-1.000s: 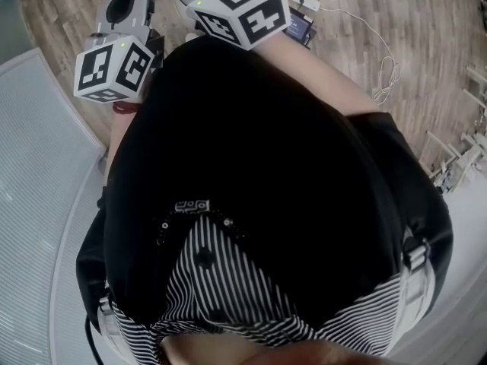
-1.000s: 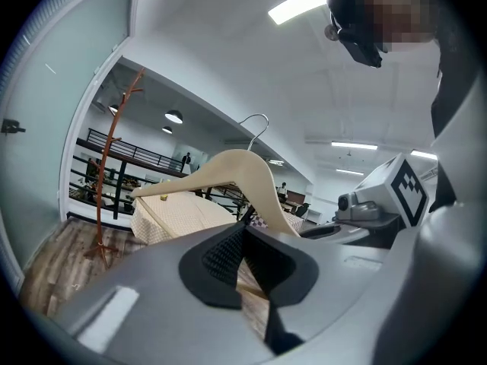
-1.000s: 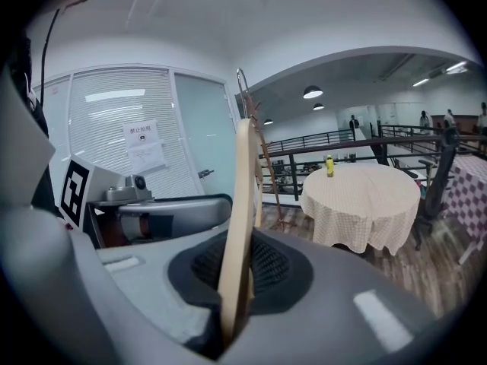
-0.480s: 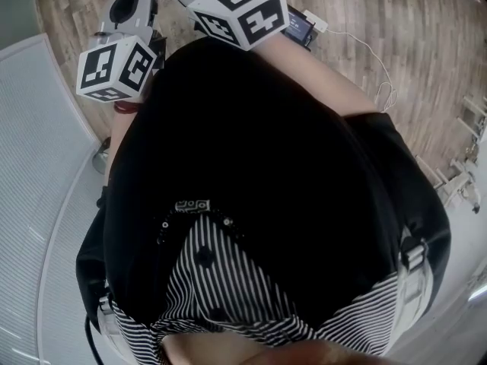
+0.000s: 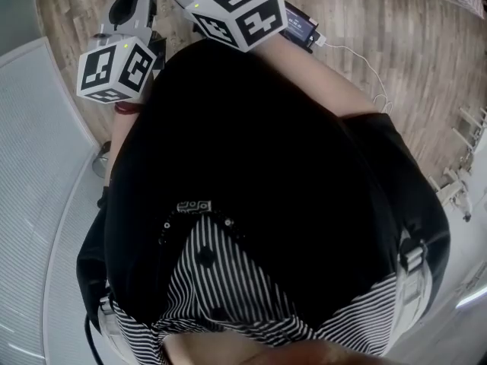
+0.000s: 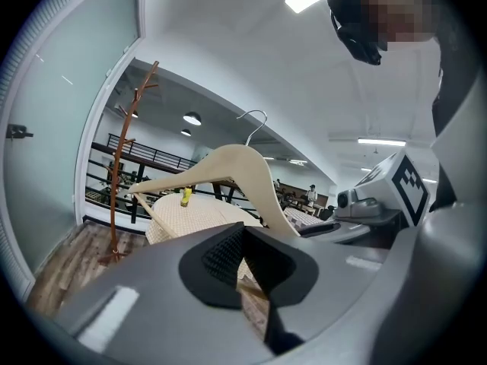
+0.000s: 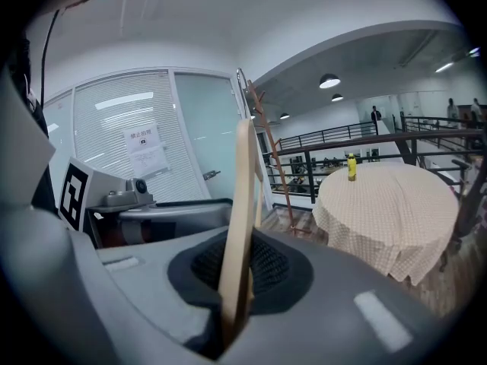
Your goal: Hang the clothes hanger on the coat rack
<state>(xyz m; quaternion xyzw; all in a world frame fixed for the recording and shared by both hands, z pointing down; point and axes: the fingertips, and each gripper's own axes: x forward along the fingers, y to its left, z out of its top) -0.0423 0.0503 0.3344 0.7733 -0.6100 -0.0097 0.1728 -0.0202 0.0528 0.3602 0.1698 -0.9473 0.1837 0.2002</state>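
Observation:
A pale wooden clothes hanger (image 6: 232,166) with a metal hook (image 6: 257,117) is held up in front of me by both grippers. In the left gripper view, my left gripper (image 6: 243,263) is shut on its thin lower bar. The right gripper view shows the hanger (image 7: 242,196) edge-on, rising out of my shut right gripper (image 7: 237,284). The brown coat rack (image 6: 124,147) stands some way off on the wood floor by a glass wall, and it also shows behind the hanger as the coat rack (image 7: 272,154). In the head view only the marker cubes (image 5: 114,67) (image 5: 240,10) show, above a black top.
A round table with a checked cloth (image 7: 388,204) carries a yellow bottle (image 7: 351,167). A dark railing (image 7: 342,139) runs behind it. The glass wall bears a paper notice (image 7: 144,150). A black device with a white cable (image 5: 303,27) lies on the floor.
The floor and the glass wall have slid past under me while both cubes kept their place in view. Both grippers still hold the hanger.

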